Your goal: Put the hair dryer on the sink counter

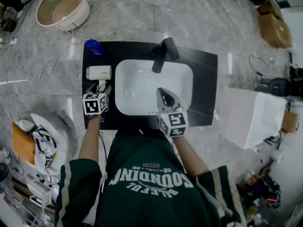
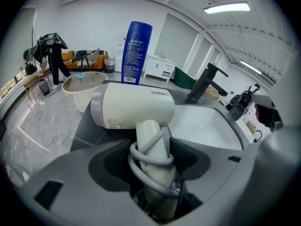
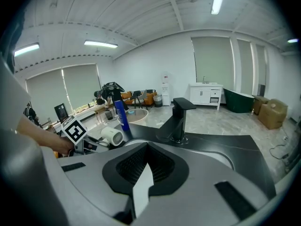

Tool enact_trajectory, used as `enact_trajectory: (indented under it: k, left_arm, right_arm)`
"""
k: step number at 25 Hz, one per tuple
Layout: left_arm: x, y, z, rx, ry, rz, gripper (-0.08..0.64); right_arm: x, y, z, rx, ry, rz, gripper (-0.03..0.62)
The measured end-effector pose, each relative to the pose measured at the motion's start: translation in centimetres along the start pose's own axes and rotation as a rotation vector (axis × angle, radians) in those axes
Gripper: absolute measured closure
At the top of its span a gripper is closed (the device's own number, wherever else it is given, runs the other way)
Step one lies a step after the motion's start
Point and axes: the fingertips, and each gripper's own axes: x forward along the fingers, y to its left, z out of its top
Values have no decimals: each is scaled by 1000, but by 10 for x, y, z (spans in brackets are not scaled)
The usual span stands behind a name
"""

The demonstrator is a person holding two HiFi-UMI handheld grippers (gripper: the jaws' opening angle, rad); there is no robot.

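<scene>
— Left side?
— We note the left gripper (image 1: 102, 90) clamped on the hair dryer (image 1: 98, 72) by its cord-wrapped handle. The dryer's body is at the counter's (image 1: 203, 79) left end, between bottle (image 1: 93, 46) and gripper.
— Right?
— We see the right gripper (image 1: 162, 91) over the basin (image 1: 137, 86), jaws together, nothing in them.

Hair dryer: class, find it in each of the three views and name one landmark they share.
Head view: hair dryer on the black counter, left of the basin.
Left gripper view: hair dryer at centre, handle between the jaws.
Right gripper view: hair dryer small, left of centre.
Shared landmark: the black faucet.
</scene>
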Motion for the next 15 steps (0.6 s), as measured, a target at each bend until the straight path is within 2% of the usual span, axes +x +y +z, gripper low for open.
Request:
enact_trajectory:
  k: [8,12,15]
  left_arm:
    - [-37,-2,8,-11,-70,37,310]
    - [-65,-11,19,1,-144,67,311]
    - [-86,-29,34,22,-201,43,316]
  right_arm:
    - [7,2,19,-22,-36,55,592]
    - [8,4,32,-37,-73,86,592]
    - [6,3,46,-50,-110,99,592]
